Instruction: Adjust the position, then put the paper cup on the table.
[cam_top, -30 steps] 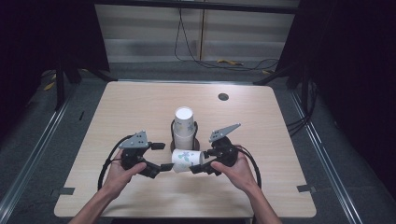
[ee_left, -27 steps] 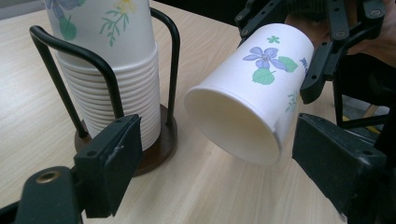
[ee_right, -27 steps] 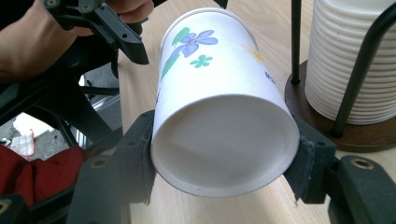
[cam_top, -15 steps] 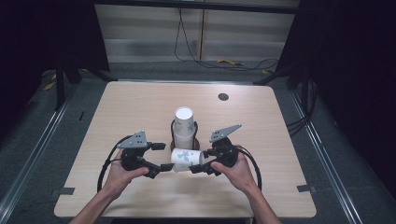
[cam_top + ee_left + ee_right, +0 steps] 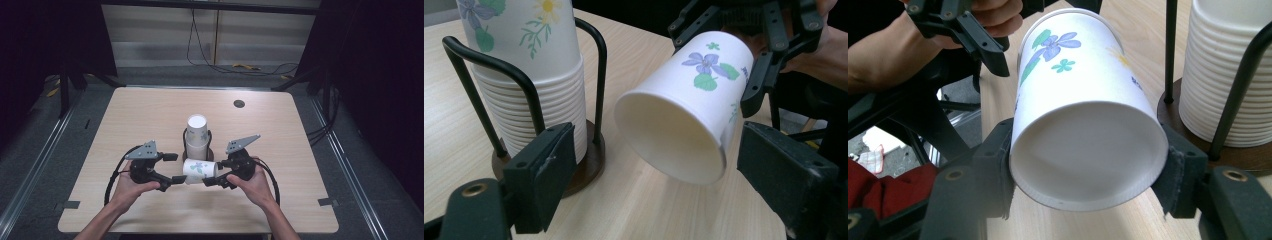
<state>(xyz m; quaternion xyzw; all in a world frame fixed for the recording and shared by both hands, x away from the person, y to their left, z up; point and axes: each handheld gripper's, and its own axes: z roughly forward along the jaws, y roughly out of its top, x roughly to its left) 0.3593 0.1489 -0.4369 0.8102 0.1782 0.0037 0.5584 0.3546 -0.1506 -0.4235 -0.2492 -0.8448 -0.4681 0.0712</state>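
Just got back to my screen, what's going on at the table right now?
A person works two handheld grippers. The right gripper is shut on a white flower-printed paper cup, held on its side above the light wooden table. The left gripper is open, its fingers either side of the cup's open mouth without touching. Behind stands the stack of matching cups in a black wire holder.

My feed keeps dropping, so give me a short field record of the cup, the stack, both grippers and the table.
held item: white paper cup with flower print, lying sideways above the table
right gripper: shut on the cup's base end, pads pressing both sides
left gripper: open, jaws on either side of the cup's open mouth, not touching
stack: white flowered paper cups nested upside down in a black wire holder on a round dark base
table: light wooden top
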